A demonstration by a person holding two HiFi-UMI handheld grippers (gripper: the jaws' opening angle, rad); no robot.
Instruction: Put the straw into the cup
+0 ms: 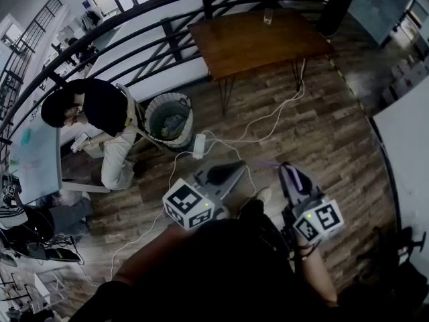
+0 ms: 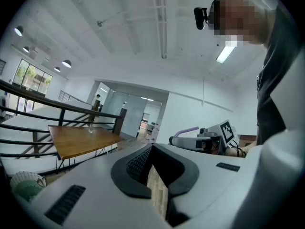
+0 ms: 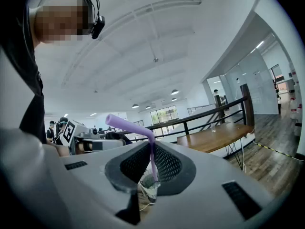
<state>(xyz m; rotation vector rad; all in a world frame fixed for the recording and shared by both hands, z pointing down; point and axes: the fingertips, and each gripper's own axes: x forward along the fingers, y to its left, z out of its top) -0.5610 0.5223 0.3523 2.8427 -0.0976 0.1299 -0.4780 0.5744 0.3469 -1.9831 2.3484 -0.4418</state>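
Far to my left, a person (image 1: 90, 109) sits bent over a pale desk (image 1: 33, 163). Just to the right of them stands a round bin (image 1: 169, 119) with a liner in it. White cables (image 1: 258, 123) trail over the plank floor (image 1: 322, 133) from there toward the table legs.

My left gripper (image 1: 224, 173) hangs low in front of me. Its jaws are drawn together with nothing in them, and only a thin slit of floor shows behind the pads.

Up ahead, beside the dark curved railing (image 1: 167, 42), is the wooden table (image 1: 258, 42). The cup (image 1: 267, 17) stands upright near its far edge, well apart from both of my grippers.

My right gripper (image 1: 289, 176) is level with the left one and just beside it. It is clenched on the purple straw (image 3: 128, 125). The shaft runs upright between the pads. The bent top leans over toward my left side. The straw is nowhere near the cup.
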